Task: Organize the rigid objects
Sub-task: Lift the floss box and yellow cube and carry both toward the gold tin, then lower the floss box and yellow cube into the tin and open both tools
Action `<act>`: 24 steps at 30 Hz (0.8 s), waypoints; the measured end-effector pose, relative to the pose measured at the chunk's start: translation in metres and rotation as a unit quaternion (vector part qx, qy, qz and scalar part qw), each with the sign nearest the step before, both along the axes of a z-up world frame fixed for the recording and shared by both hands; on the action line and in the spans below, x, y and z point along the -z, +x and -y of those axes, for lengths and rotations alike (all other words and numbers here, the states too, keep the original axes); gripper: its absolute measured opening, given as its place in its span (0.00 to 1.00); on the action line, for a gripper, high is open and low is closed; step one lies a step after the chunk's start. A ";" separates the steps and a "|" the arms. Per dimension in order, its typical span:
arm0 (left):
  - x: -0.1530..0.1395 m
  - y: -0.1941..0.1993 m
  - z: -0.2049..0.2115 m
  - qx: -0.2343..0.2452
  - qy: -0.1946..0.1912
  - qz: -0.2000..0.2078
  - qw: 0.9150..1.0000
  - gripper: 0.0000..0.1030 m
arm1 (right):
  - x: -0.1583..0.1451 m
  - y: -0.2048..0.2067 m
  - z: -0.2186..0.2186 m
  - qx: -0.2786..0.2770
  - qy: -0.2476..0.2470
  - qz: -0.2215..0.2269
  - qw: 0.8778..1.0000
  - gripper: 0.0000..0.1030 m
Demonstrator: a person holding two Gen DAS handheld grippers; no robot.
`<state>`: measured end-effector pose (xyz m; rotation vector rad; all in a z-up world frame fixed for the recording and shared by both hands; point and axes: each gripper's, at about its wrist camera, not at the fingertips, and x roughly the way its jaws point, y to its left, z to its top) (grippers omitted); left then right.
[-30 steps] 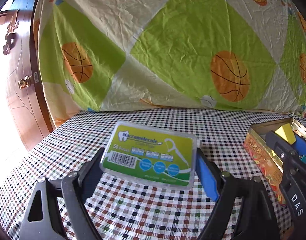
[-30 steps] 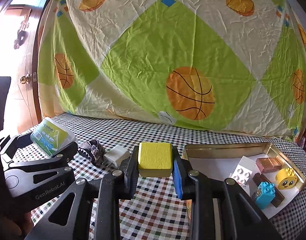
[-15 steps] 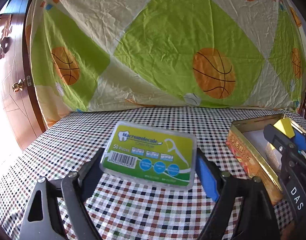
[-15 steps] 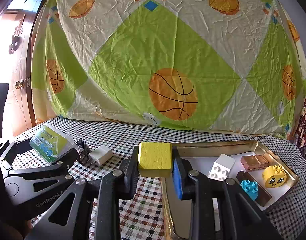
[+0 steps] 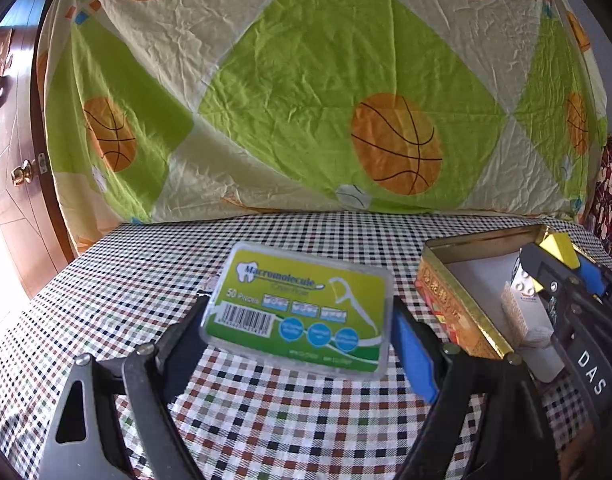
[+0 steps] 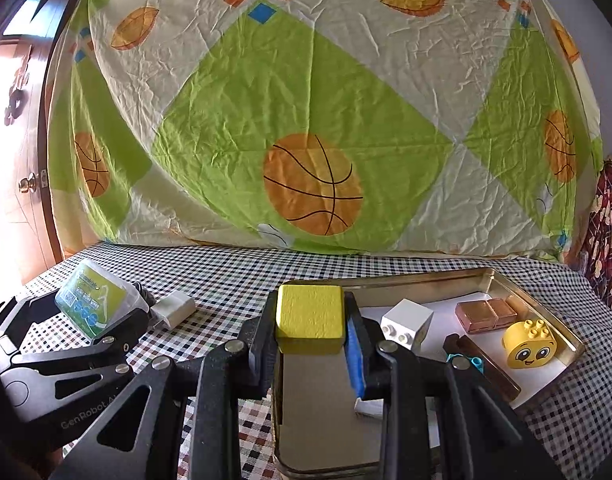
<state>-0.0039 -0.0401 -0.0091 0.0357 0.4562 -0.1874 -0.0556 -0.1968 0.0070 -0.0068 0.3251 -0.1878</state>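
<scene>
we are reading "macromolecule" and "50 pieces" beside a barcode and a floss-pick drawing on the green label of the clear plastic floss box point(image 5: 300, 308), which our left gripper point(image 5: 298, 320) is grasping by its two short sides, above the checked tablecloth point(image 5: 146, 272). on the side of our right gripper, seen from the left wrist, we are making out the white letters "das", and on the left gripper's body, seen from the right wrist, "genrobot". our right gripper point(image 6: 310, 320) is clenching a yellow block point(image 6: 309, 312) with a matte, slightly grainy face and rounded corners, over the near left part of the shallow gold metal tin point(image 6: 541, 300). the tin's outer wall is showing red and gold characters that we cannot read. inside it, on a white liner, a white studded brick point(image 6: 405, 320), a pair of copper-coloured squares point(image 6: 485, 314), a dark brown bar point(image 6: 481, 364) and a yellow studded brick with a smiling face point(image 6: 531, 344) are lying toward the right, leaving the liner under the block bare. a white charger plug point(image 6: 174, 308) is lying on the cloth just beside the left gripper. behind the table a creased sheet with basketballs point(image 6: 313, 184) is hanging close along the far edge.
</scene>
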 end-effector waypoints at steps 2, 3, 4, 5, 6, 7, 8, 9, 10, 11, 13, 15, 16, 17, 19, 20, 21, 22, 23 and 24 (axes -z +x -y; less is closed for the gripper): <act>-0.001 -0.003 0.003 0.005 -0.004 0.006 1.000 0.83 | -0.001 -0.003 0.004 0.001 -0.003 0.004 1.000 0.30; -0.002 -0.005 0.005 0.009 -0.005 0.010 1.000 0.83 | -0.002 -0.005 0.006 0.001 -0.006 0.008 1.000 0.30; -0.003 -0.007 0.006 0.012 -0.006 0.013 1.000 0.83 | -0.002 -0.008 0.008 0.002 -0.010 0.011 1.000 0.30; -0.004 -0.008 0.008 0.014 -0.007 0.017 1.000 0.83 | -0.003 -0.010 0.011 0.002 -0.014 0.014 1.000 0.30; -0.004 -0.010 0.010 0.016 -0.009 0.019 1.000 0.83 | -0.004 -0.012 0.014 0.005 -0.018 0.017 1.000 0.30; -0.006 -0.011 0.012 0.020 -0.011 0.022 0.999 0.83 | -0.004 -0.014 0.018 0.009 -0.022 0.019 1.000 0.30; -0.007 -0.011 0.014 0.024 -0.013 0.025 0.999 0.83 | -0.004 -0.015 0.022 0.013 -0.025 0.020 0.999 0.30; -0.008 -0.012 0.017 0.027 -0.014 0.026 0.999 0.83 | -0.004 -0.016 0.027 0.017 -0.027 0.020 0.999 0.30; -0.010 -0.012 0.020 0.030 -0.016 0.027 0.999 0.83 | -0.005 -0.018 0.034 0.023 -0.025 0.021 0.999 0.30; -0.011 -0.013 0.023 0.035 -0.019 0.029 0.999 0.83 | -0.005 -0.019 0.040 0.029 -0.024 0.023 0.999 0.30; -0.013 -0.015 0.030 0.043 -0.024 0.030 0.998 0.83 | -0.006 -0.021 0.054 0.040 -0.019 0.023 0.999 0.30; -0.015 -0.016 0.039 0.052 -0.025 0.032 0.998 0.83 | -0.006 -0.021 0.064 0.049 -0.015 0.020 0.998 0.30; -0.016 -0.016 0.044 0.057 -0.026 0.033 0.998 0.83 | -0.006 -0.022 0.070 0.054 -0.014 0.020 0.998 0.30; -0.016 -0.017 0.049 0.061 -0.025 0.033 0.997 0.83 | -0.006 -0.022 0.074 0.058 -0.013 0.019 0.998 0.30; -0.018 -0.018 0.059 0.068 -0.022 0.035 0.997 0.83 | -0.006 -0.024 0.083 0.067 -0.014 0.019 0.997 0.30; -0.018 -0.018 0.064 0.072 -0.021 0.036 0.997 0.83 | -0.007 -0.025 0.087 0.072 -0.014 0.020 0.997 0.30; -0.019 -0.018 0.068 0.075 -0.021 0.036 0.996 0.83 | -0.007 -0.026 0.092 0.074 -0.018 0.022 0.997 0.30; -0.020 -0.019 0.073 0.079 -0.021 0.037 0.996 0.83 | -0.008 -0.027 0.096 0.078 -0.018 0.023 0.997 0.30; -0.021 -0.018 0.077 0.082 -0.021 0.037 0.996 0.83 | -0.008 -0.028 0.100 0.081 -0.021 0.024 0.996 0.30; -0.022 -0.019 0.082 0.085 -0.021 0.038 0.995 0.83 | -0.008 -0.029 0.104 0.085 -0.023 0.024 0.996 0.30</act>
